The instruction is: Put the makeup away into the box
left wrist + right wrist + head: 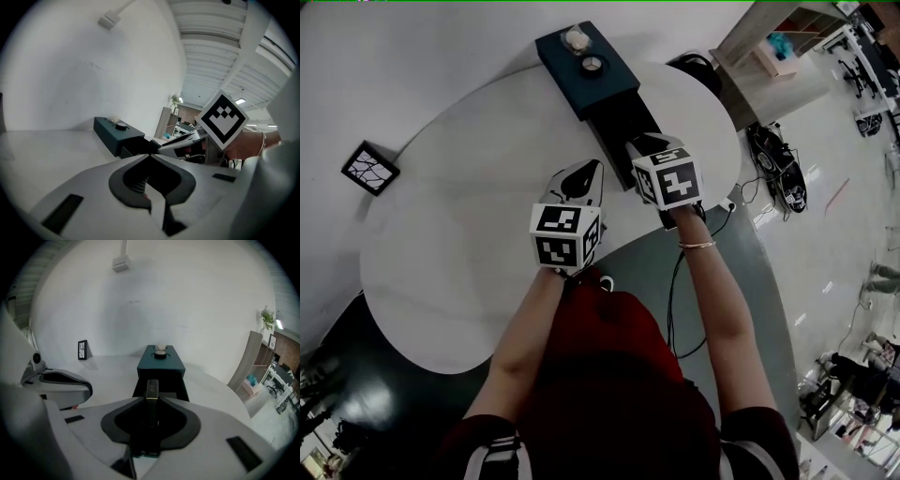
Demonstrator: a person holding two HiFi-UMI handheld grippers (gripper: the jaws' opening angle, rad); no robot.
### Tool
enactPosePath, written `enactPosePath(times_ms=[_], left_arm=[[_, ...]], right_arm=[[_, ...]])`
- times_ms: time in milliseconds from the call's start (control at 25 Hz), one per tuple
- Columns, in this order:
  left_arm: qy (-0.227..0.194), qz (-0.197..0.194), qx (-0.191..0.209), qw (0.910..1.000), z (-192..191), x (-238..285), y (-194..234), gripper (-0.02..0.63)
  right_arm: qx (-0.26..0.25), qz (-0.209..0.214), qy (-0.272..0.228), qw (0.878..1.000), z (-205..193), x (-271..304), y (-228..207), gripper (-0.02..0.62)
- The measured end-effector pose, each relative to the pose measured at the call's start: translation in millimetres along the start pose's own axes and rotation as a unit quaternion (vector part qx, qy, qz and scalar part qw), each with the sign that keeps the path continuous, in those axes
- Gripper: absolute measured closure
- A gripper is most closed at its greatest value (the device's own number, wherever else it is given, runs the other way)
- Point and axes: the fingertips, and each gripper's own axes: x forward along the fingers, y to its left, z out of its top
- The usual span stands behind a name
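The right tool [151, 399] clamps a slim dark makeup stick [152, 389]; its long axis points straight at the open drawer [174, 385] of the box [161, 363], near ahead.

Makeup stick [152, 389]: slim, dark, gold band; clamped between right gripper [151, 401] jaws, pointing at the box.
Box [164, 364]: dark teal, drawer [161, 382] open.

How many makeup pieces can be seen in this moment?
3. A whitish round piece and a dark round jar sit atop the dark teal box; a slim dark stick is in the right claw. The open drawer may hide more.
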Motion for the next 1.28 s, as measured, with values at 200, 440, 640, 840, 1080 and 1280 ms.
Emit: enactPosePath(times_ms=[200,440,640,840,1080,1280], left_arm=[[0.007,-0.007,-0.007,0.9999,1,15,19,0.583],[0.019,-0.011,-0.021,0.9995,-2,32,32,0.583],[0.024,-0.016,-0.037,0.9989,-8,45,38,0.583],[0.029,-0.015,-0.046,0.9984,-12,51,46,0.583],[0.032,-0.015,-0.053,0.998,-15,53,51,0.583],[0.032,-0.015,-0.056,0.9978,-16,54,52,0.583]], right_arm=[[-0.003,-0.004,0.022,1.0,5,27,0,0.491],[-0.002,-0.009,0.059,0.998,-2,52,-7,0.491],[-0.008,-0.011,0.081,0.997,-7,67,-11,0.491],[-0.013,-0.015,0.095,0.995,-9,77,-13,0.491],[-0.014,-0.015,0.104,0.994,-10,82,-14,0.491],[-0.012,-0.018,0.119,0.993,-14,85,-15,0.491]])
